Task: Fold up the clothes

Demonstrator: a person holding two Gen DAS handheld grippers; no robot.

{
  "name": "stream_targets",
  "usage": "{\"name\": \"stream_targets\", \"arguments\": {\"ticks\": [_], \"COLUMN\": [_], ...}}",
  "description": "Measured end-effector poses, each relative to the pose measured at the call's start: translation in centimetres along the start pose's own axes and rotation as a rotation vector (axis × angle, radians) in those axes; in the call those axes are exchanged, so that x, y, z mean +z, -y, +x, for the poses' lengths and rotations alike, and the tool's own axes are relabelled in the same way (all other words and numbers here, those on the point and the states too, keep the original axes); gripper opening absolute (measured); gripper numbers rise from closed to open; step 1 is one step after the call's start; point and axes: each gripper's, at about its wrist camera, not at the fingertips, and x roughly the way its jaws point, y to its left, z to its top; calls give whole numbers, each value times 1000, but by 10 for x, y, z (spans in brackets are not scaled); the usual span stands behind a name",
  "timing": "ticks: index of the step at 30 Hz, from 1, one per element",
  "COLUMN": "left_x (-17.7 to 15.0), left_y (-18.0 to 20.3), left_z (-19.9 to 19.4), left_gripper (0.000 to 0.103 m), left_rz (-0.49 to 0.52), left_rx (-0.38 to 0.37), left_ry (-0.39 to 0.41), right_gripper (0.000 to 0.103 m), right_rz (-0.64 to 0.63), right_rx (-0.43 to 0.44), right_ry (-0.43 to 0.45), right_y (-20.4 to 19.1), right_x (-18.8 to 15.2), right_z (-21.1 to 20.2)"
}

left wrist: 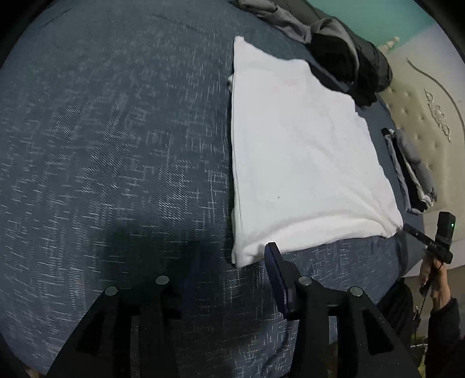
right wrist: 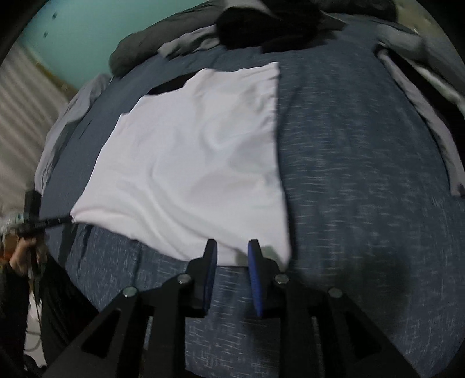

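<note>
A white garment [left wrist: 299, 157] lies folded flat into a rough rectangle on the blue flecked bed cover [left wrist: 116, 145]. My left gripper [left wrist: 232, 256] hovers at its near left corner, jaws wide apart and no pad pressing the cloth; its left finger is a dark blur. In the right wrist view the same garment [right wrist: 191, 162] spreads ahead. My right gripper [right wrist: 232, 245] stands at its near edge, open by a narrow gap, with cloth showing beyond the tips. Each view catches the other gripper's fingers [left wrist: 418, 234] [right wrist: 55, 221] at a garment corner.
A heap of dark and grey clothes [left wrist: 343, 52] [right wrist: 261, 23] lies along the far side of the bed. A small folded stack [left wrist: 412, 171] sits by the cream padded headboard [left wrist: 421, 96]. A grey garment [right wrist: 421, 101] lies at the right. A hand [left wrist: 433, 270] holds the other gripper.
</note>
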Motion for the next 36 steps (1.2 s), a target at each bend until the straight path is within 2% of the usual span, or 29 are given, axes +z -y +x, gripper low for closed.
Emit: {"name": "stream_targets", "arguments": {"ticks": [8,11,13,15,26,32,36], "left_x": [3,4,5,6,27,53,66], "left_y": [7,14,18,22,61,125,181], "left_z": [4,7,8,7,-29,-35,-37], "left_gripper": [46,23,18,9,6,6,6], "left_rz": [-17,9,20,26,84,182,277], "left_rx": [14,25,34,33,32,34,23], "left_ry": [7,-5,-9,-5,72,102,108], "right_gripper": [21,21,21,21,21,21,21], "right_rz": [50,61,68,73,123,143,143], "right_rx": [16,24,28,32,55,66,78], "right_ry": [18,22,27,34,84,111,127], "right_y": [14,18,20,21,48,63,71], "right_x": [-9,-10,-10,-11,-12,-13,-13], "right_z": [-1,-1,-2,-3,-24,-36,-45]}}
